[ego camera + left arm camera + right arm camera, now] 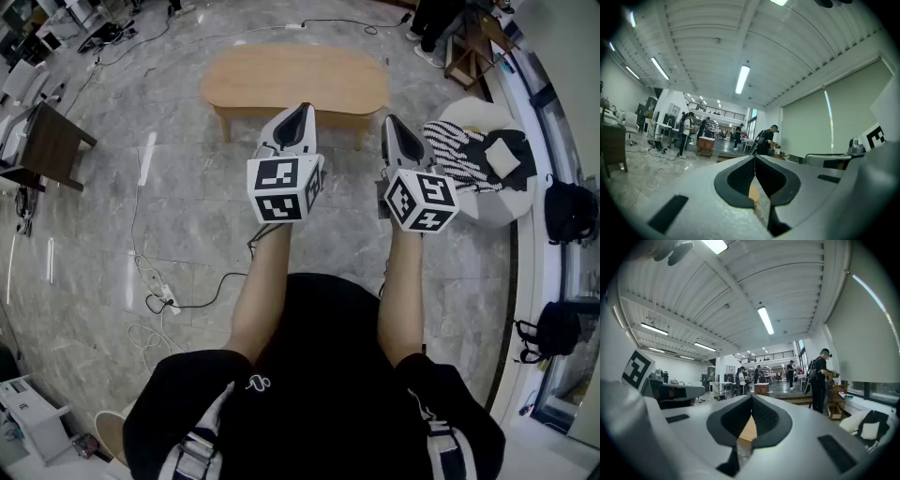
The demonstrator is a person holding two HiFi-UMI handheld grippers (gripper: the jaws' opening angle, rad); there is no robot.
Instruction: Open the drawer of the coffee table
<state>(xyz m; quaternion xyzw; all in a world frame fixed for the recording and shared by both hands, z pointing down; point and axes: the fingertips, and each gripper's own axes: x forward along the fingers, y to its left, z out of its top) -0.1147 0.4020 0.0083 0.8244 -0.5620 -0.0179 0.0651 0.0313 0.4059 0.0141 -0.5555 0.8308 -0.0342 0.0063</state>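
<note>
Head view: you're holding the left gripper [304, 111] and right gripper [392, 122] level, well short of the coffee table [293, 80], an oval pale-wood top standing ahead on the grey stone floor [187, 206]. Left gripper view: its jaws are sitting together, empty. Right gripper view: its jaws are likewise pressing together, empty.

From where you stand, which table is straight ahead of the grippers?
The light oval coffee table, beyond the left gripper and right gripper; the dark brown table stands off to the left.
</note>
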